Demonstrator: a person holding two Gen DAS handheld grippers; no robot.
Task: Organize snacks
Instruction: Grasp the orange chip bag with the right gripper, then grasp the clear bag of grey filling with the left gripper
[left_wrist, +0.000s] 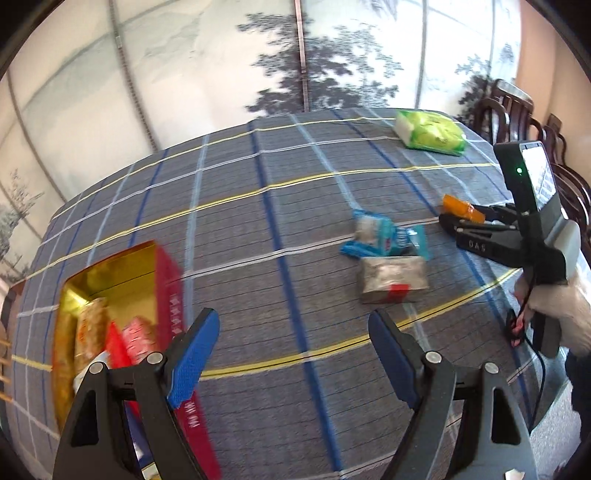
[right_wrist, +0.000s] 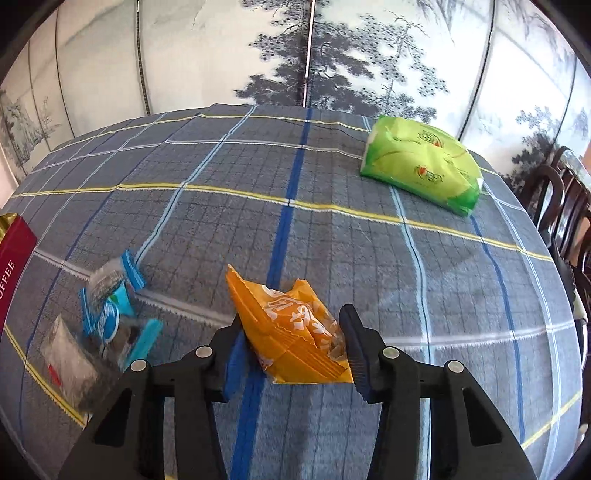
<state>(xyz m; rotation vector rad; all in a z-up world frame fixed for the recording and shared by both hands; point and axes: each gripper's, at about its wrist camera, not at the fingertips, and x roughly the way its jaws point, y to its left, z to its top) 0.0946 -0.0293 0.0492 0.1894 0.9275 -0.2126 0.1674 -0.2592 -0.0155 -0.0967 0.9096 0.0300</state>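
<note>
A red box with a gold lining (left_wrist: 110, 288) sits at the left of the table and holds several snack packets (left_wrist: 92, 328). My left gripper (left_wrist: 291, 354) is open and empty, just right of the box. My right gripper (right_wrist: 291, 339) is shut on an orange snack packet (right_wrist: 291, 325) and holds it above the cloth; it also shows in the left wrist view (left_wrist: 463, 208). Two blue packets (left_wrist: 384, 236) and a grey packet with a red label (left_wrist: 391, 278) lie mid-table, also in the right wrist view (right_wrist: 110, 314), (right_wrist: 70, 365).
A green tissue pack (right_wrist: 421, 170) lies at the far right of the checked tablecloth (right_wrist: 295, 166). Dark wooden chairs (right_wrist: 565, 206) stand by the table's right edge. A painted folding screen (right_wrist: 314, 48) stands behind the table.
</note>
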